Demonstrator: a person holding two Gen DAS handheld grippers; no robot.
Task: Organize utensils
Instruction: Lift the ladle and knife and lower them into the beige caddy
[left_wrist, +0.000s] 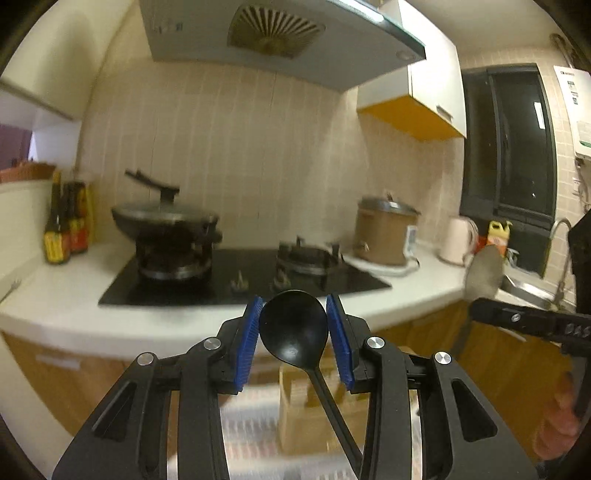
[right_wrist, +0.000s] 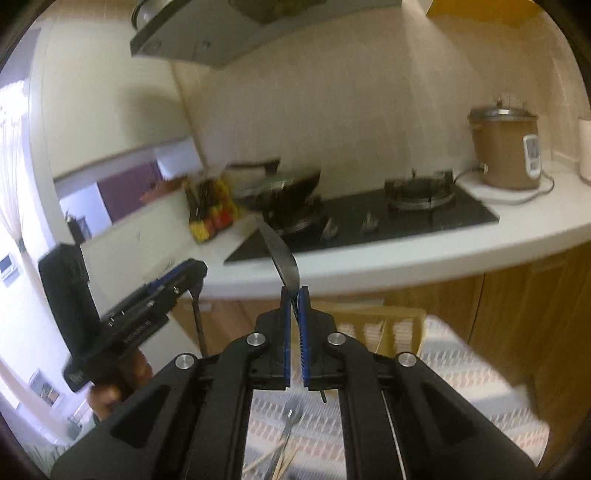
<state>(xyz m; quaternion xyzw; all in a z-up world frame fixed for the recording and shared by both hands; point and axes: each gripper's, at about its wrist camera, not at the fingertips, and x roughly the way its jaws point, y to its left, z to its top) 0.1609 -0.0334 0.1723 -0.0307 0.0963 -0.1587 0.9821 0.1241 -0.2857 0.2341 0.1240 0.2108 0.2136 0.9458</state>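
Note:
In the left wrist view my left gripper (left_wrist: 295, 301) is shut on a black plastic spoon (left_wrist: 293, 328). Its blue pads press the sides of the bowl, and the handle slants down to the right. My right gripper (right_wrist: 294, 291) is shut on a metal spatula (right_wrist: 282, 254), whose thin blade sticks up and forward, seen edge-on. The right gripper (left_wrist: 480, 310) shows at the right of the left view with the spatula blade (left_wrist: 484, 273) above it. The left gripper (right_wrist: 184, 273) shows at the left of the right view, with the spoon handle (right_wrist: 197, 321) hanging below it.
Ahead is a white counter (left_wrist: 55, 291) with a black gas hob (left_wrist: 240, 280), a lidded wok (left_wrist: 166, 218), sauce bottles (left_wrist: 66, 229), a brown cooker (left_wrist: 386, 232) and a kettle (left_wrist: 456, 240). Below me lie a patterned cloth (right_wrist: 461, 369), a cardboard box (right_wrist: 373, 325) and loose utensils (right_wrist: 290, 424).

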